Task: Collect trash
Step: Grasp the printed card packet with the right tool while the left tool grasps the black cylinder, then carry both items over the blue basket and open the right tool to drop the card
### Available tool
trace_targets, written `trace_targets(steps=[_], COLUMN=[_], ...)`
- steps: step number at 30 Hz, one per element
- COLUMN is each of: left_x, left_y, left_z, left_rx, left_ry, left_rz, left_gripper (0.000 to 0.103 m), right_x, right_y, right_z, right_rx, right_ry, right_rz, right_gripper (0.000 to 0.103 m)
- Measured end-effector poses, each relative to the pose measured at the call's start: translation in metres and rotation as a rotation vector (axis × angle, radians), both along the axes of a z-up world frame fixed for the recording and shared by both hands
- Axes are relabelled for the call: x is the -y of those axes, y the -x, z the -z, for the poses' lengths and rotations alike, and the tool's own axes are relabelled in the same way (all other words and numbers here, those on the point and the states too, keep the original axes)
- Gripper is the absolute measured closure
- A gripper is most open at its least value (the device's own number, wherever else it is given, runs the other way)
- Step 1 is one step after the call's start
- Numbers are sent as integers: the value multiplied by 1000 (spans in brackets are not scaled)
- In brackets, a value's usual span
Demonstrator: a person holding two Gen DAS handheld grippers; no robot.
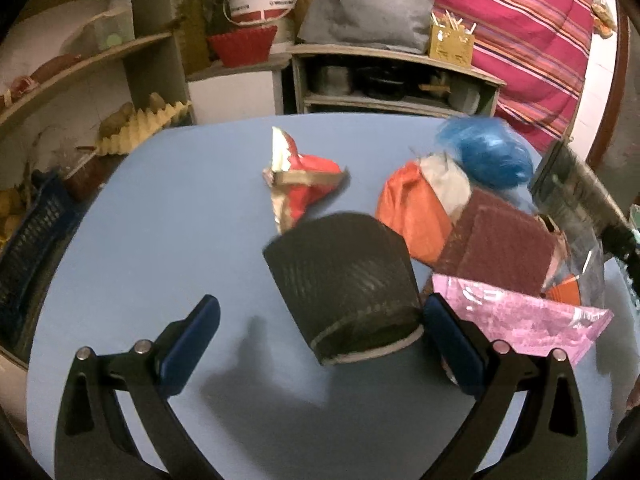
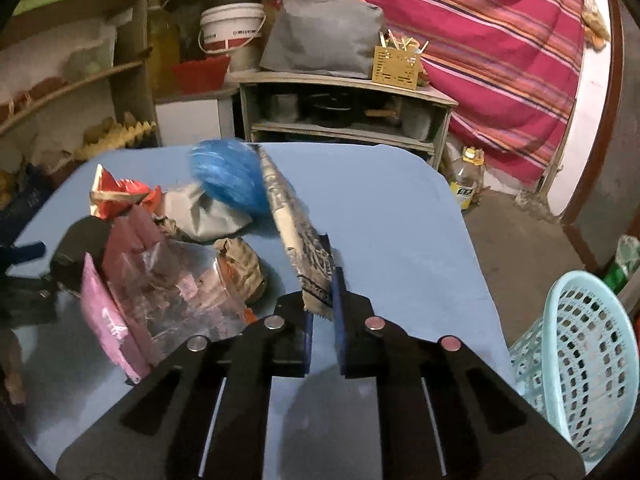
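Right gripper (image 2: 322, 304): jaws closed onto the near end of a long printed wrapper (image 2: 294, 232); the wrapper runs forward and up-left from the pads, its far end beside a blue plastic bag (image 2: 230, 178). Left of these jaws, on the blue table (image 2: 400, 208), a pile of trash: clear plastic packet (image 2: 180, 292), pink wrapper (image 2: 106, 320), crumpled brown paper (image 2: 240, 264). Right of the jaws and off the table edge, a light blue perforated basket (image 2: 580, 360).

Left gripper (image 1: 320, 344): jaws wide apart, nothing clamped. A dark ribbed cup (image 1: 344, 280), tipped over, lies between and just ahead of the fingers; contact with the right pad cannot be told. Further ahead, a red-and-gold wrapper (image 1: 300, 180); ahead-right, an orange bag (image 1: 412, 208) and a maroon box (image 1: 500, 248).
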State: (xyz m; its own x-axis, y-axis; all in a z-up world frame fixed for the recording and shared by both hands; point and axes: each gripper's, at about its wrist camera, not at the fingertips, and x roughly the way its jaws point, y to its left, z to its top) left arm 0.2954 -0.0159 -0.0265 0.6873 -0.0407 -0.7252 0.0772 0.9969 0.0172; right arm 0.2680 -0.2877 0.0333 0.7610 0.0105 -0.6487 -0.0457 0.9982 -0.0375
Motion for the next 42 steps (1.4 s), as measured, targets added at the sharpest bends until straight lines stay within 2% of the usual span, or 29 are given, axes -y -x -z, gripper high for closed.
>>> trace_targets(steps=[3, 4, 5, 7, 13, 18, 24, 27, 33, 38, 42], left_x=[3, 2, 1, 0, -2, -10, -4, 5, 44, 105, 159], left_y=[0, 0, 1, 1, 2, 16, 47, 59, 80, 93, 97], left_z=[2, 2, 1, 2, 2, -9, -37, -58, -101, -137, -145], left_rx=[13, 16, 21, 5, 14, 46, 161, 191, 275, 345, 349], left_ry=[-33, -33, -25, -1, 3, -10, -106, -77, -59, -26, 26], left_rz=[-7, -8, -5, 18, 37, 17, -16, -12, 35, 149, 253], left_gripper=[5, 9, 14, 36, 35, 36, 37, 37, 37, 37, 37], right_x=[6, 8, 9, 12, 20, 27, 38, 52, 99, 154, 200], right_y=[5, 7, 10, 15, 25, 35, 57, 67, 97, 123, 142], right_z=[-2, -4, -5, -6, -13, -21, -46, -58, -85, -105, -109], right_rx=[2, 3, 6, 10, 28, 39, 89, 103, 127, 125, 101], right_ry=[-40, -55, -64, -81, -117, -135, -148, -167, -156, -98, -91], right_rz=[-12, -16, -18, -22, -28, -30, -15, 3, 69, 159, 212], right_gripper=[94, 95, 96, 97, 97, 97, 97, 97, 97, 97, 97])
